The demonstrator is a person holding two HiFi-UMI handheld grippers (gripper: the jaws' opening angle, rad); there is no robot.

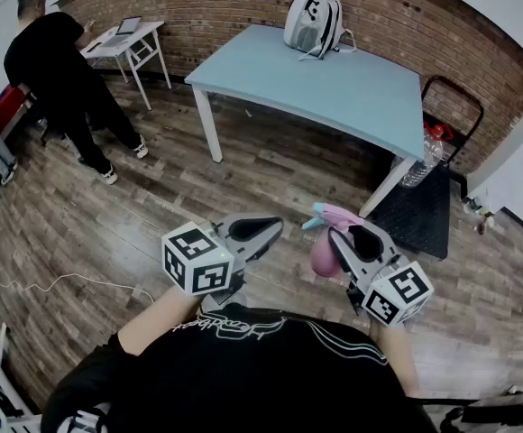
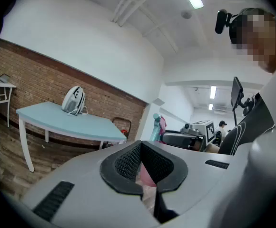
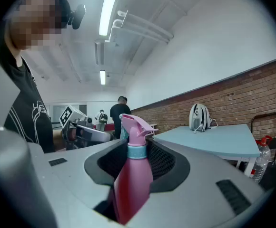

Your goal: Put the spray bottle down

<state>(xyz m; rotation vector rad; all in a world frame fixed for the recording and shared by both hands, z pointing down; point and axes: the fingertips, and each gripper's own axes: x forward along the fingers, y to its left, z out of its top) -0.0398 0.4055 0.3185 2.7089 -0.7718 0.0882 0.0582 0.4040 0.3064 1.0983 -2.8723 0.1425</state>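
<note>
A pink spray bottle [image 1: 324, 254] with a teal collar and nozzle tip stands upright between the jaws of my right gripper [image 1: 338, 234], which is shut on its body. In the right gripper view the bottle [image 3: 133, 184] fills the gap and its trigger head rises above the pads [image 3: 164, 161]. I hold it in the air over the wooden floor, short of the pale blue table [image 1: 334, 84]. My left gripper [image 1: 266, 229] hovers beside it, jaws together. In its own view a blurred pale pink patch shows in the hollow of the left gripper [image 2: 142, 161]; what it is I cannot tell.
A grey backpack [image 1: 314, 21] sits on the blue table's far side. A black cart [image 1: 424, 201] with a water bottle [image 1: 421, 165] stands to the right of the table. A person in black [image 1: 59, 70] stands at the far left by a small white table [image 1: 128, 41] with a laptop.
</note>
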